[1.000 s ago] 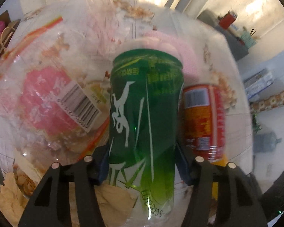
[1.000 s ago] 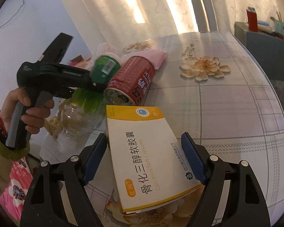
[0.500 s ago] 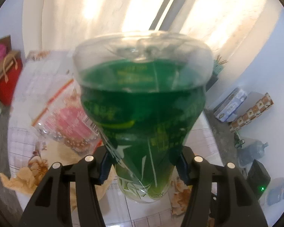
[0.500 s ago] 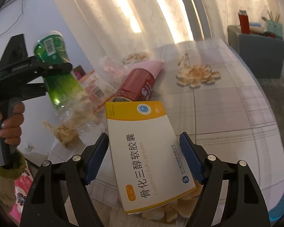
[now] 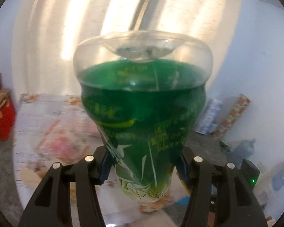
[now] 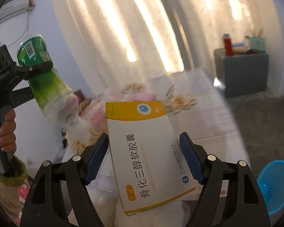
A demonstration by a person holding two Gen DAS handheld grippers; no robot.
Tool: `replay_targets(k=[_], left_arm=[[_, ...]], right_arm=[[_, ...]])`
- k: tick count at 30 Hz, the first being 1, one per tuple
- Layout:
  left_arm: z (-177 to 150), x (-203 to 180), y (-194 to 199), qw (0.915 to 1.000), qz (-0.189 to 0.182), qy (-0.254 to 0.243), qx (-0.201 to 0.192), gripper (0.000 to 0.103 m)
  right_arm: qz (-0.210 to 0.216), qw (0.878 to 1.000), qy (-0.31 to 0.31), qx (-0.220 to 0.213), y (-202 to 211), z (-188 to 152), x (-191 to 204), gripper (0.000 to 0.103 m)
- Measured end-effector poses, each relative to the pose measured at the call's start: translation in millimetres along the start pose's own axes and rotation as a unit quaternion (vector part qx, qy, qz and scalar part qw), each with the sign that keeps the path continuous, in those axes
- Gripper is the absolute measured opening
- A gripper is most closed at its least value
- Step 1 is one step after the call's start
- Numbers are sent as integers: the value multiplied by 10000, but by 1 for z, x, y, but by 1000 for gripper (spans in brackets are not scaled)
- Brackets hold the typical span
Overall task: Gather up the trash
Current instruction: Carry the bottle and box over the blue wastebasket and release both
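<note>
My left gripper (image 5: 143, 163) is shut on a crushed green-labelled plastic bottle (image 5: 143, 117), held in the air with its clear base toward the curtain. In the right wrist view that same bottle (image 6: 45, 81) hangs at the far left in the left gripper (image 6: 37, 68), which a hand (image 6: 4, 130) holds by its grip. My right gripper (image 6: 143, 155) is shut on a white and yellow medicine box (image 6: 145, 151), lifted off the table. Blurred wrappers (image 5: 60, 145) lie on the table (image 5: 37, 113) below.
A blue bin (image 6: 274, 185) sits at the lower right on the floor. A grey cabinet (image 6: 244, 71) with small items stands by the curtain. A red bag (image 5: 1, 121) is on the left, and boxes (image 5: 223, 117) lean on the right wall.
Both grippers have risen off the table with their loads. The bottle went from lying among the wrappers to tilted high in the air; the box lifted clear of the tabletop.
</note>
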State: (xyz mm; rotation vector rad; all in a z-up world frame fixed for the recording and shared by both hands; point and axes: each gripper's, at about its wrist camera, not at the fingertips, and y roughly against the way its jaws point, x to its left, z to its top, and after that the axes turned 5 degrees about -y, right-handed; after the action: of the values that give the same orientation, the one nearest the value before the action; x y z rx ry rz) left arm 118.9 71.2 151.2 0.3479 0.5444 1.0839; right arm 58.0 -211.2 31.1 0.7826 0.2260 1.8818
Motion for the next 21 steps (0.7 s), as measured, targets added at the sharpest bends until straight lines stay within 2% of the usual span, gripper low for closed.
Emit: replay_targets(k=[2, 6, 10, 12, 14, 16, 18, 21], left_arm=[[0, -21, -8, 9994, -330, -77, 107, 55], [-6, -77, -51, 9900, -1188, -224, 731, 55], [-28, -155, -120, 9671, -1940, -523, 1562, 55], [-48, -200, -169, 9462, -2312, -610, 2182, 55], [-70, -234, -207, 9285, -2468, -694, 2687, 55], [-102, -269, -253, 9099, -2416, -789, 3279, 55], [-132, -293, -292, 8965, -2290, -888, 3688, 55], [-168, -316, -341, 8825, -2021, -880, 4154, 55]], right_arm=[[-242, 9993, -124, -262, 30, -1, -20, 72], [-963, 9922, -495, -625, 87, -9, -72, 72], [-1756, 9733, -1249, -793, 140, -32, -146, 72], [-2066, 9613, -1630, -808, 158, -47, -178, 72], [-2370, 9462, -2063, -772, 173, -66, -213, 72], [-2559, 9326, -2455, -671, 181, -84, -244, 72], [-2614, 9209, -2845, -524, 177, -102, -275, 72], [-2633, 9062, -3303, -208, 158, -124, -319, 72]])
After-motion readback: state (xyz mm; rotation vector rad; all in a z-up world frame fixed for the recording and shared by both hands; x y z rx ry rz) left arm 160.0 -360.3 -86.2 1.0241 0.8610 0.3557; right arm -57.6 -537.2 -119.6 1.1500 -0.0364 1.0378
